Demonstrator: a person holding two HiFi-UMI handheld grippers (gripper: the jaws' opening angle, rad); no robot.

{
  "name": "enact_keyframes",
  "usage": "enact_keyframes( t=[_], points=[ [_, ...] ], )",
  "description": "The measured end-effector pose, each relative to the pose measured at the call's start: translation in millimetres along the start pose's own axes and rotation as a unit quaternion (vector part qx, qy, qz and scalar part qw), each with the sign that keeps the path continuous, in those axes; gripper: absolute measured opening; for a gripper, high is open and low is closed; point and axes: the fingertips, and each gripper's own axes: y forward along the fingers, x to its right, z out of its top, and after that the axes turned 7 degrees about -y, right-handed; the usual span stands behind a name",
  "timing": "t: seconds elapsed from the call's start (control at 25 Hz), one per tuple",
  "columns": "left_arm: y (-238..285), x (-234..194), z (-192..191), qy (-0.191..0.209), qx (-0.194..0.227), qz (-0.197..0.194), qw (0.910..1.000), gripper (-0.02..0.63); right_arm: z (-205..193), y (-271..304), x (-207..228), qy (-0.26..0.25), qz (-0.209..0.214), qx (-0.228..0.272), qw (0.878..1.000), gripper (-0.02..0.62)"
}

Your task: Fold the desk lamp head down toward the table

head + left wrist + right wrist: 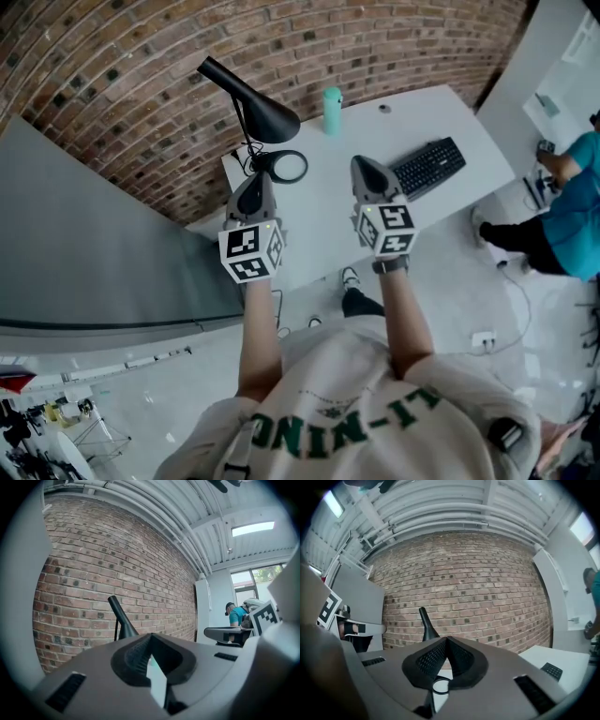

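Observation:
A black desk lamp stands at the left end of the white table, its cone head tilted with the wide mouth toward the table's middle. Its ring base lies just below the head. My left gripper hovers shut beside the ring base, touching nothing. My right gripper hangs shut over the table's middle, right of the lamp, with nothing in it. In the left gripper view the lamp's narrow end rises behind the closed left gripper. The right gripper view shows the lamp and ring base beyond the closed right gripper.
A teal bottle stands at the back of the table against the brick wall. A black keyboard lies to the right. A grey partition borders the table's left. A person in a teal top sits at far right.

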Motion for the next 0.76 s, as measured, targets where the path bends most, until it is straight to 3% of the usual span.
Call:
enact_keyframes(
  t=[0.44, 0.76],
  points=[
    [-34, 12, -12, 0.021, 0.010, -0.009, 0.9997, -0.006, -12, -41, -23, 0.007, 0.004, -0.013, 1.000, 0.005],
    [-26, 11, -68, 0.015, -0.057, 0.004, 0.9983, -0.006, -50, -43, -8, 0.030, -0.003, -0.049, 0.998, 0.005]
  ],
)
